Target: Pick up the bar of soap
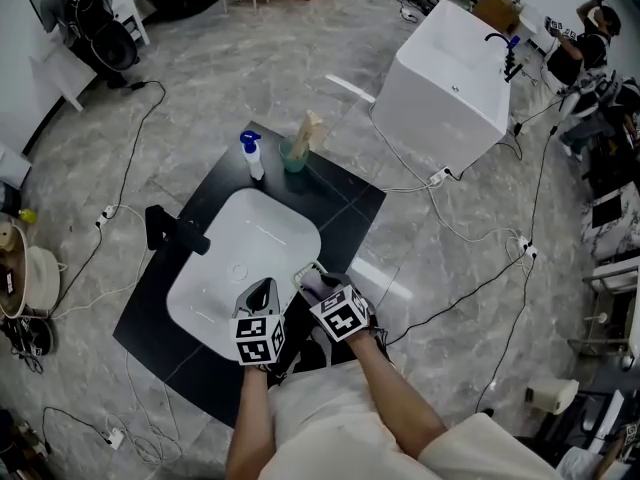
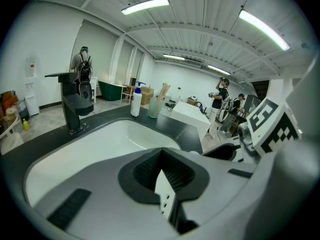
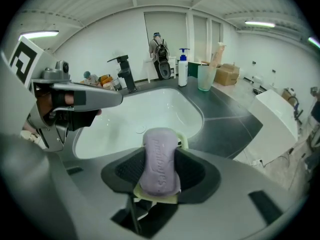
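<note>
A purple bar of soap (image 3: 160,161) lies lengthwise on a pale green soap dish (image 3: 156,199) at the near rim of the white sink (image 3: 165,109). My right gripper (image 3: 160,173) has its black pads against both long sides of the bar, shut on it. In the head view the right gripper (image 1: 310,281) is at the sink's near right edge, and it hides the soap. My left gripper (image 1: 262,290) hovers just left of it over the basin's near rim. In the left gripper view its jaws (image 2: 162,184) are together with nothing between them.
A black faucet (image 1: 175,233) stands on the black counter (image 1: 345,203) left of the sink. A blue-topped pump bottle (image 1: 253,155) and a teal cup (image 1: 295,155) stand behind the basin. A white tub (image 1: 445,83) and floor cables (image 1: 470,293) lie to the right.
</note>
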The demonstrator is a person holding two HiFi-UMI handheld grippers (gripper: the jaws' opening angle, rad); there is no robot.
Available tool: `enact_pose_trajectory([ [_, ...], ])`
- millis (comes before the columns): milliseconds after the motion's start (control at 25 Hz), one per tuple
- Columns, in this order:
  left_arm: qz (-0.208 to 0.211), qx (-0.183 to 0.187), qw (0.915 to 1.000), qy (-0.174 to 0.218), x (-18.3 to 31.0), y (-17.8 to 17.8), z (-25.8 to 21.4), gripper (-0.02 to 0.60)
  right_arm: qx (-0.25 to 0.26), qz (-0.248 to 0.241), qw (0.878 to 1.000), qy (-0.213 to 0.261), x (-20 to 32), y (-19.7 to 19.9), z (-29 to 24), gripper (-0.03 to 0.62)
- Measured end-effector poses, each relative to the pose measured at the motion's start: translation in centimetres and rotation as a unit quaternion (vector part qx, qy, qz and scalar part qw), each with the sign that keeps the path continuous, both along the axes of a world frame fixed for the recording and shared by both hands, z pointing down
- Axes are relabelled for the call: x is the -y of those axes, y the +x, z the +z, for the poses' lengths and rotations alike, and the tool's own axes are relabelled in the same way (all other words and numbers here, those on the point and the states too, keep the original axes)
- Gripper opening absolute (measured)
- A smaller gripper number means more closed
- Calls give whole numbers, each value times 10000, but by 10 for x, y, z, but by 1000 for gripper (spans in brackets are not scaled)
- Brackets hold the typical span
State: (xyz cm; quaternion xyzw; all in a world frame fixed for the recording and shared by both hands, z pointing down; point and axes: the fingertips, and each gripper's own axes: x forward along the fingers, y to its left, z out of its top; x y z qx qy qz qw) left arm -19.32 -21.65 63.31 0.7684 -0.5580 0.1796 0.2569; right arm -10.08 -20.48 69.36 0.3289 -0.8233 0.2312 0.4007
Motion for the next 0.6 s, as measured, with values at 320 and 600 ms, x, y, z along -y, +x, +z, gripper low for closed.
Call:
enact_pose_trajectory([
  [320, -85, 224, 9994, 232, 4, -7, -12, 6, 607, 233, 9964, 536, 26, -2, -41, 191],
  [600, -535, 217, 9979, 302, -2, -17, -24, 6, 1423, 340, 9851, 908, 36, -3, -90, 190],
])
